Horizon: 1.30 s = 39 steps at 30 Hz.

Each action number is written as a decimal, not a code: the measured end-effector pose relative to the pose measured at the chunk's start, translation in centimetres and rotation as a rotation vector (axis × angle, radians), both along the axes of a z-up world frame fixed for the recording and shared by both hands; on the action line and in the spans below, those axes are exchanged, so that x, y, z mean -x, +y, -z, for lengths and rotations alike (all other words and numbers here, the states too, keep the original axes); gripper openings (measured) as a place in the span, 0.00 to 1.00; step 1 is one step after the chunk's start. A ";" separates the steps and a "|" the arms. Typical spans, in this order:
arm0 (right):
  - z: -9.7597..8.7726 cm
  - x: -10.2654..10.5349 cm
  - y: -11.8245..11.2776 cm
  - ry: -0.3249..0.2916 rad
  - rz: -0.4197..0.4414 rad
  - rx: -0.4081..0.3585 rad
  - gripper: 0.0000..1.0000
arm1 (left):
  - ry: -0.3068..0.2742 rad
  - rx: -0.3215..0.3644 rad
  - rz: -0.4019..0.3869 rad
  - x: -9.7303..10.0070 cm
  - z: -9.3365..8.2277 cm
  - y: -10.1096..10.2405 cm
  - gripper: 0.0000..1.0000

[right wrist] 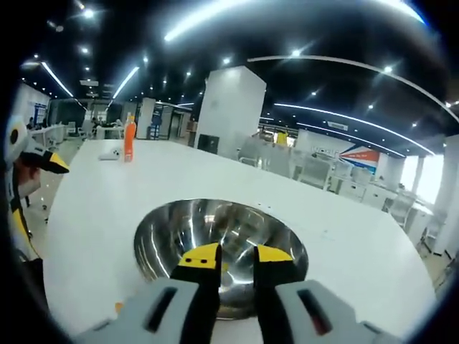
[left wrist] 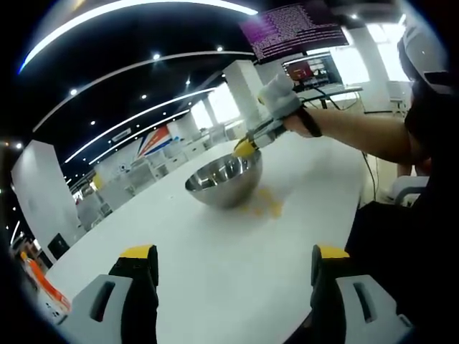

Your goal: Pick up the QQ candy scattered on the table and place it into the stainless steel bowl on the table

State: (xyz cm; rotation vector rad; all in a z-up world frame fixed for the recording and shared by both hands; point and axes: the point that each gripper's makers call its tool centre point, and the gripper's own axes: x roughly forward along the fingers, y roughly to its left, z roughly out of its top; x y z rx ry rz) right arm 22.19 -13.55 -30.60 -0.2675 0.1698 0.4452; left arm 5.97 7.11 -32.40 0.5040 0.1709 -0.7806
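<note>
The stainless steel bowl [left wrist: 224,178] stands on the white table [left wrist: 215,265], with yellow QQ candy [left wrist: 264,206] lying beside its base. My left gripper [left wrist: 233,269] is low over the table well short of the bowl, jaws wide open and empty. A gloved hand holds my right gripper [left wrist: 246,147] over the bowl's far rim. In the right gripper view, my right gripper [right wrist: 237,259] hangs right above the bowl [right wrist: 215,236], its yellow-tipped jaws a narrow gap apart with nothing seen between them. A small orange-yellow piece [right wrist: 118,308] lies by the bowl.
An orange bottle [right wrist: 129,140] and a small white item [right wrist: 109,154] stand at the table's far end. The person's arm [left wrist: 358,132] and body sit along the table's edge. Rows of desks and a monitor [left wrist: 310,70] fill the room behind.
</note>
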 end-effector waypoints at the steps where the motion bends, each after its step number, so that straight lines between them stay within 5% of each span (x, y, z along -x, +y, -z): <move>1: 0.0 0.0 0.0 -0.001 0.000 0.000 0.17 | 0.000 0.000 0.000 0.0 0.0 0.0 0.89; 23: -0.2 0.2 -0.9 -0.012 0.012 -0.001 0.20 | 0.000 -0.003 0.002 0.2 0.0 -0.2 0.89; 39: -3.5 0.8 -1.6 -0.071 0.013 -0.025 0.22 | -0.004 -0.009 0.004 0.3 -0.1 -0.4 0.89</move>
